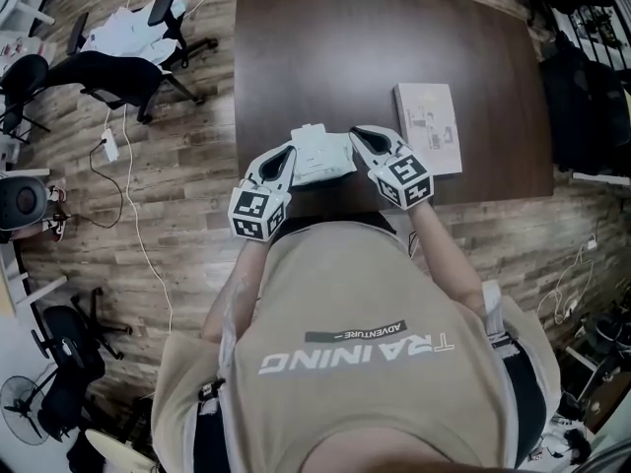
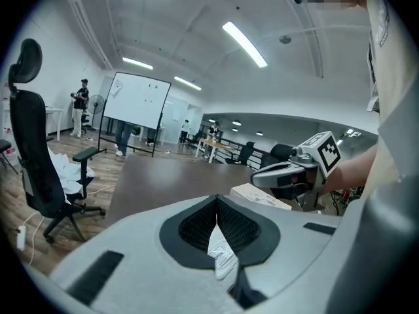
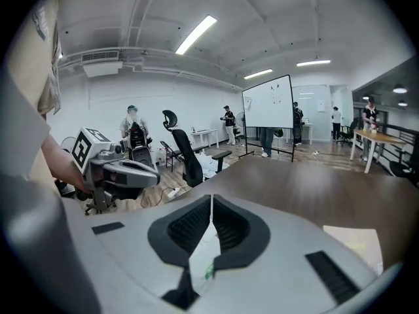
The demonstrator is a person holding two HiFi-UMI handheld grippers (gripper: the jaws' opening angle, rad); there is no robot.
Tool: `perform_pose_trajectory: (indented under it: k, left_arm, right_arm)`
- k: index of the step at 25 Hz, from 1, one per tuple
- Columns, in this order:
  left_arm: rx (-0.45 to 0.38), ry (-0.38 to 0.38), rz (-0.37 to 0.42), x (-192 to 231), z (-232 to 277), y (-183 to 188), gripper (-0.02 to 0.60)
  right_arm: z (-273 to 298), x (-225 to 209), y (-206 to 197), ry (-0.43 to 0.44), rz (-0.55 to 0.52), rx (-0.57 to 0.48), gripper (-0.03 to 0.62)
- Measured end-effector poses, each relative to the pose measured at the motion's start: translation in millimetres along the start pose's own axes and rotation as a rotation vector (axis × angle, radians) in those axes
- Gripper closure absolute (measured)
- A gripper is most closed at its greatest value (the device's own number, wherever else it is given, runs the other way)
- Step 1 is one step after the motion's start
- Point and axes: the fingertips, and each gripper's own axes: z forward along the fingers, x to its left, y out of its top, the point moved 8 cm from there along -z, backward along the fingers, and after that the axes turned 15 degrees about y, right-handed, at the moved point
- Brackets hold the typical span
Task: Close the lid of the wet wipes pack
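White pack: I see the wet wipes pack at the near edge of the table, held up between both tools, one at each end.
Left tongs: the left gripper has its jaws pressed together on the pack's left edge; in the left gripper view a strip of white printed wrapper is pinched between the black pads.
Right tongs: the right gripper is clamped on the opposite edge; in the right gripper view white film with a speck of green shows in the seam of the closed jaws.
Lid: from my feeds I cannot tell whether it is up or down.
Neighbours: a flat pale box lies on the table just right of the right gripper, apart from the pack.
Floor: wood planks, with a dark office chair well off to the left.
Background: a whiteboard stands beyond the table's far end.
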Motion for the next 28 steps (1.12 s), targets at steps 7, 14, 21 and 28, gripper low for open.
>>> perform_pose_trajectory:
  k: [7,14,21,28]
  left_arm:
    - [0.068,0.001,-0.048,2.6,17.6,-7.4,0.571]
    - [0.122,0.039,-0.075,5.4,32.1,-10.7,0.571]
    - [0.155,0.061,-0.104,7.9,46.0,-16.0,0.571]
    - [0.17,0.091,-0.14,13.8,49.5,-18.6,0.571]
  right_arm:
    - [26.8,-25.0,-17.9,0.062,0.039,0.09,0.577]
    - [64.6,-51.8,-34.3,0.169,0.085,0.139,0.577]
    - [100.6,-72.0,-54.1,0.27,0.154,0.221,0.507]
    - [123.2,-77.9,-66.8,0.39,0.222,0.326,0.499]
